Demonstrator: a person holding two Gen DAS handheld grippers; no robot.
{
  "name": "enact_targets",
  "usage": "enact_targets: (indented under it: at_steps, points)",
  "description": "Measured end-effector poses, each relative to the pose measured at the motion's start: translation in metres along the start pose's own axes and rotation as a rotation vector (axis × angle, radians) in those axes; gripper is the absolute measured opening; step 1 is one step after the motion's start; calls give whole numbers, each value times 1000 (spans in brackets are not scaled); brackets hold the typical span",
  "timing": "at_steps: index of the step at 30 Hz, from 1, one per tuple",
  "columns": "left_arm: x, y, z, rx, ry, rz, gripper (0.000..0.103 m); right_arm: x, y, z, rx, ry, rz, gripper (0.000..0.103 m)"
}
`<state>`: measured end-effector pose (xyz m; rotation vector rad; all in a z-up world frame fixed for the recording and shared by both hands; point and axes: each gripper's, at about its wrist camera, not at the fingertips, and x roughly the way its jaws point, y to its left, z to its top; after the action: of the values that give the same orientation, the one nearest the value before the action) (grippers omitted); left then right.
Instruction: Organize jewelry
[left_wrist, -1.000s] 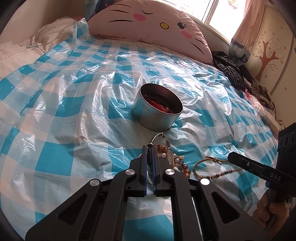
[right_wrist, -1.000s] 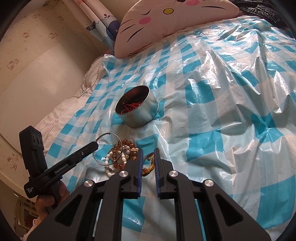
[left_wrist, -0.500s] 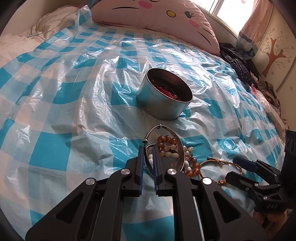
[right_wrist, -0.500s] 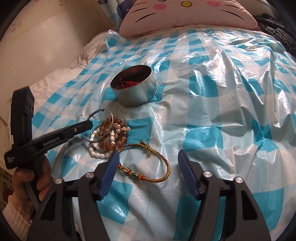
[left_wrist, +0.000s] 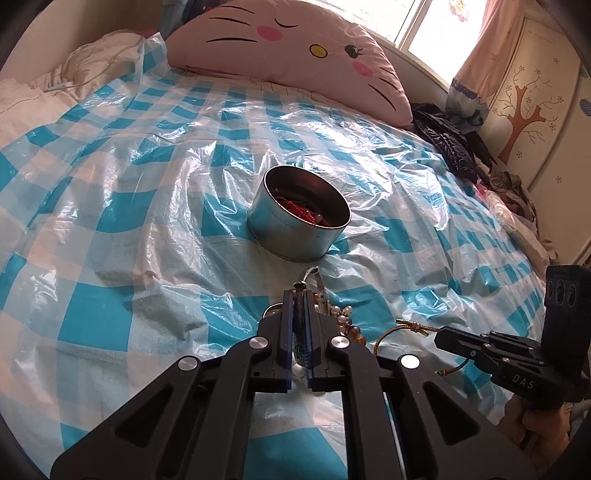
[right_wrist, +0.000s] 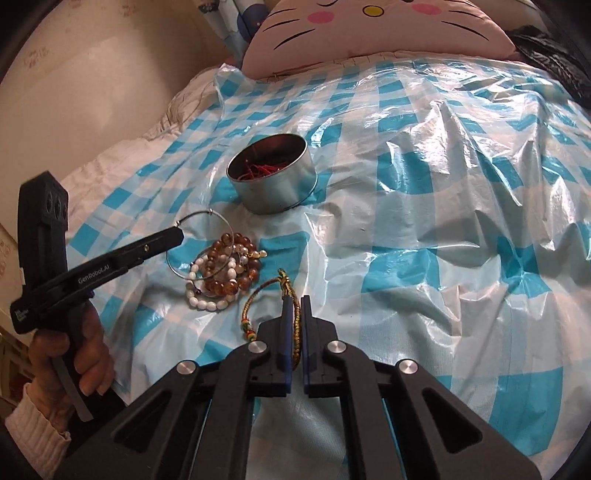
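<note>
A round metal tin (left_wrist: 299, 225) with red jewelry inside stands on the checked plastic sheet; it also shows in the right wrist view (right_wrist: 273, 184). My left gripper (left_wrist: 299, 295) is shut on a thin silver hoop (right_wrist: 201, 245) that lies over a pile of brown and white bead bracelets (right_wrist: 225, 271). My right gripper (right_wrist: 294, 301) is shut on a gold braided cord bracelet (right_wrist: 258, 299) just right of the pile. The right gripper also shows at the right of the left wrist view (left_wrist: 439, 338).
A blue-and-white checked plastic sheet (left_wrist: 147, 206) covers the bed. A pink cat-face pillow (left_wrist: 288, 51) lies at the head. Dark clothes (left_wrist: 454, 144) are heaped at the far right beside a cabinet. White bedding (right_wrist: 122, 155) bunches at the left.
My right gripper has closed from wide open onto the cord bracelet. My left gripper stays shut on the silver hoop and has tipped it up a little.
</note>
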<state>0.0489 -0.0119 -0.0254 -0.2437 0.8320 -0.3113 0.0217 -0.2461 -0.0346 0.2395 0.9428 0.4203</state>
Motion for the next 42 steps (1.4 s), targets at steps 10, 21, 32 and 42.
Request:
enact_targets:
  at_steps: [10, 21, 32, 42]
  points:
    - [-9, -2, 3, -11, -33, -61, 5, -37, 6, 29, 54, -133, 72, 4]
    - [-14, -16, 9, 32, -43, -62, 4, -31, 19, 60, 61, -185, 103, 4]
    - [-16, -32, 16, 105, -57, 4, 4, -25, 20, 67, 74, -189, 114, 4]
    - [7, -23, -6, 147, 89, 5, 20, -19, 1, 47, 122, -167, 96, 4]
